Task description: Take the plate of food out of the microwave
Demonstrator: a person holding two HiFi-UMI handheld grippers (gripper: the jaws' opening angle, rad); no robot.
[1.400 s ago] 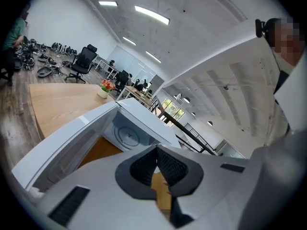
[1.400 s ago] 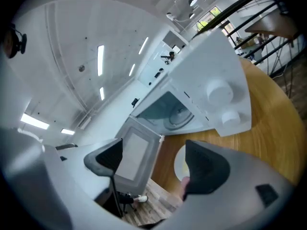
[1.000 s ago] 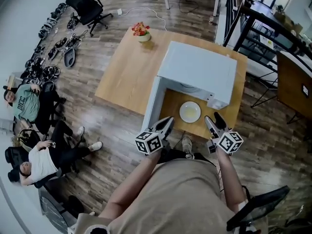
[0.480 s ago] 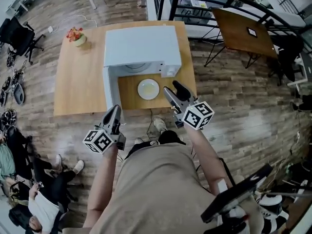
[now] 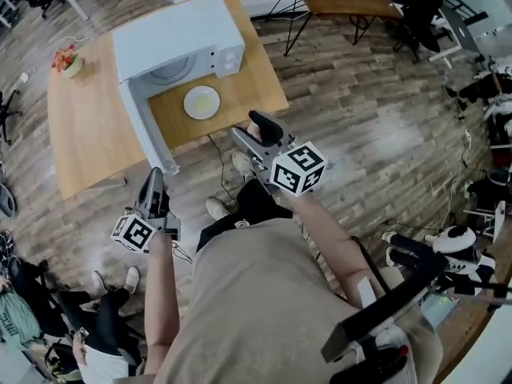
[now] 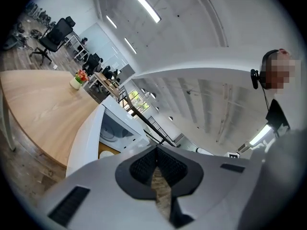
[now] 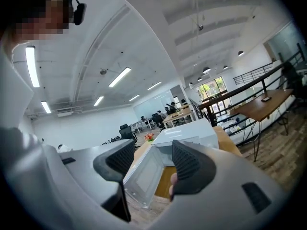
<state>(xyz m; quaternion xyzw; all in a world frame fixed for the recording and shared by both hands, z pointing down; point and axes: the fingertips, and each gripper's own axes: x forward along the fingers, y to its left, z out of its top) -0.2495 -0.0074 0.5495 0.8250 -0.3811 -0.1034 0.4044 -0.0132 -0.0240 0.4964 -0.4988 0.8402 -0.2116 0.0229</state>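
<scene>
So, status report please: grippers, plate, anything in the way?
Left gripper shut, empty. Right gripper open, fingers just closed partway, nothing between them. Plate on table before the open microwave. Nothing blocking it.

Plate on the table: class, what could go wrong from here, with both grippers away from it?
1. The plate lies fairly near the table edge; a bump might knock it off.
2. The microwave door stands open, reaching the table's edge, so a passer-by could hit it.
3. A cable trails below the table edge: a trip hazard.
</scene>
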